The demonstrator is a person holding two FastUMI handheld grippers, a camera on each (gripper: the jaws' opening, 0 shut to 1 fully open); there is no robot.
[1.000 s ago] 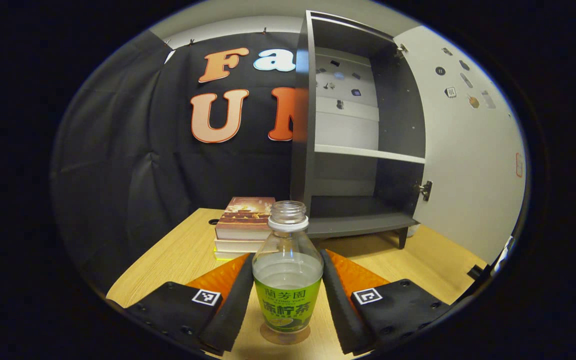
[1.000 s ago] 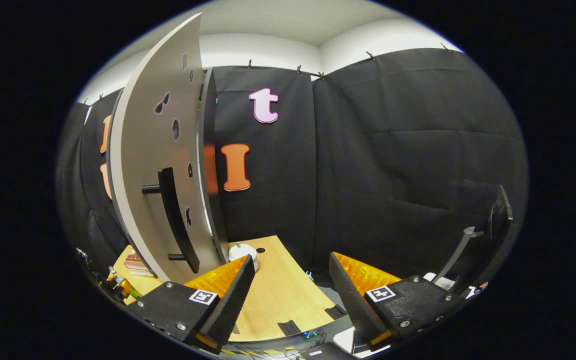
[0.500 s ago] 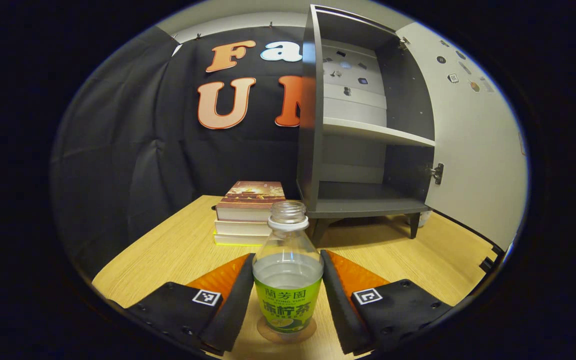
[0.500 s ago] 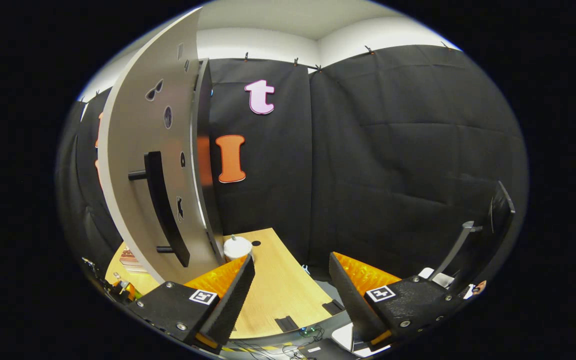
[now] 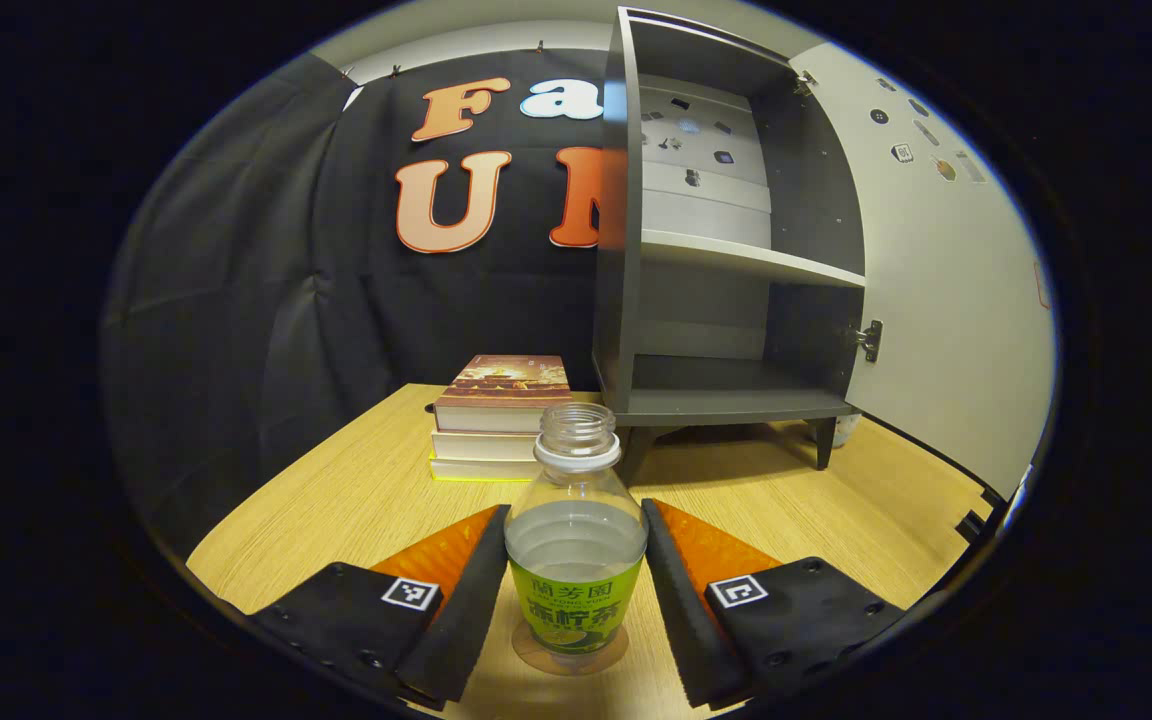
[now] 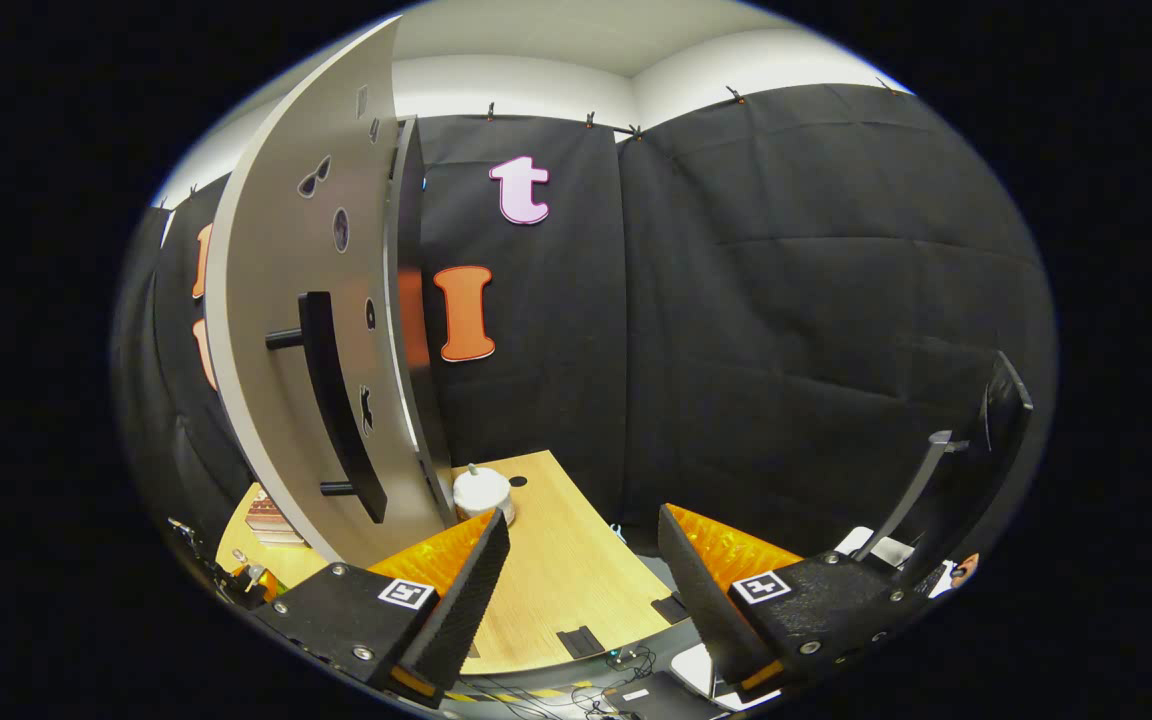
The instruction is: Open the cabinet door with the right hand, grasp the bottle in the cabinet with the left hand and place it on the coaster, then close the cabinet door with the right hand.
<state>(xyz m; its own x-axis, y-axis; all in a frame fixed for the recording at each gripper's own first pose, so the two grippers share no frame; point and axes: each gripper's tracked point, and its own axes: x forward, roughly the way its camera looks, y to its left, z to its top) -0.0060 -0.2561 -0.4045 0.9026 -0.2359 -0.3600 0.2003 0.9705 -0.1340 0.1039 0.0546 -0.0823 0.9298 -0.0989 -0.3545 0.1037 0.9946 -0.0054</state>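
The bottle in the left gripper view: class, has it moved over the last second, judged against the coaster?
Yes. The bottle has come down toward the table; its base now meets the coaster.

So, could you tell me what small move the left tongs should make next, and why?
Probably open and back away: the bottle already appears to stand on the coaster, with the left tongs closed on its sides, and the cabinet door is open.

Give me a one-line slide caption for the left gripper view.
Left gripper sets the capless bottle on the coaster, open cabinet behind.
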